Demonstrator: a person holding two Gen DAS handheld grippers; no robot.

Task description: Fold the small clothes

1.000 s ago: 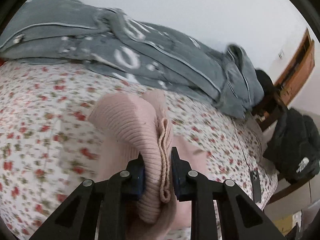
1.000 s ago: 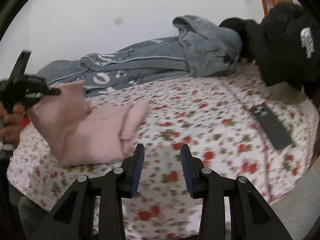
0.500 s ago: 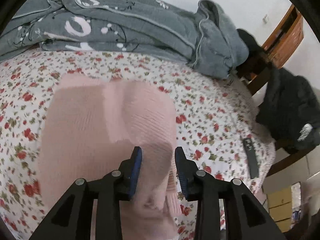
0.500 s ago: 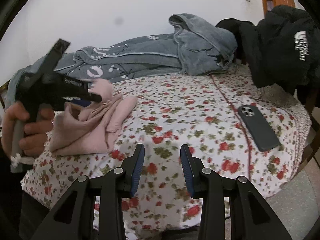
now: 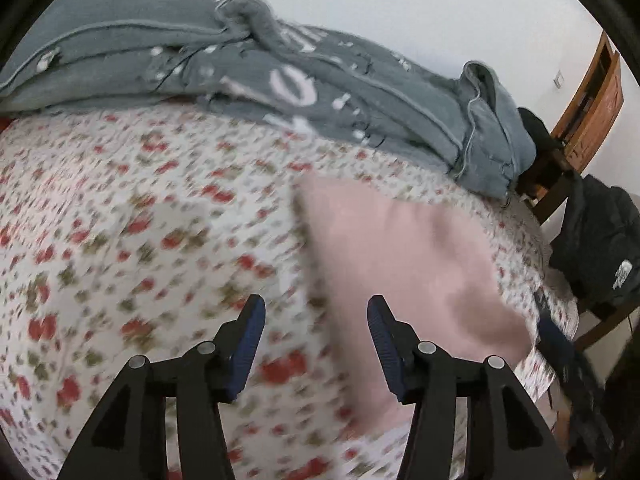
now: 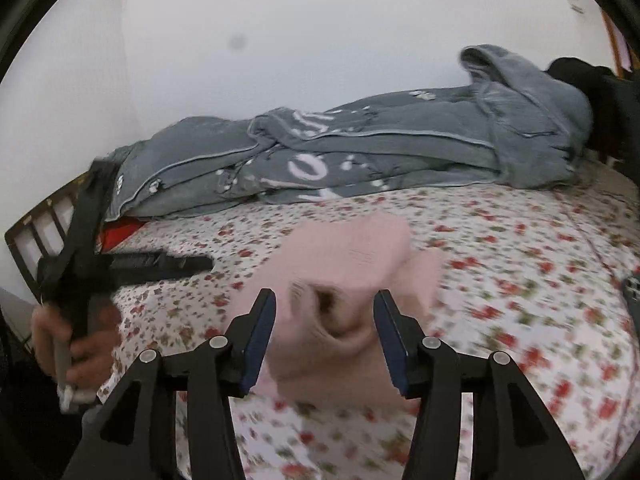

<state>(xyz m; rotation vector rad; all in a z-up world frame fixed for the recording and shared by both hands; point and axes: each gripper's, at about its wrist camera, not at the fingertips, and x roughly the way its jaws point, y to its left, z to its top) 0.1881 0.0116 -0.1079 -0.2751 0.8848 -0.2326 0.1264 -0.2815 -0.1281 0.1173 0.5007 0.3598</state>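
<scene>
Pink knit is mid-fold on the floral bed, with neither gripper holding it right now.

Left gripper is spread over bare sheet, off to the knit's left; right gripper is spread too, framing the ribbed opening at the near edge. Looks like it needs to close on that edge and fold it over. Knit's bunched and blurry.

Grey blanket bunched at back of floral sheet; black jacket at right.
</scene>
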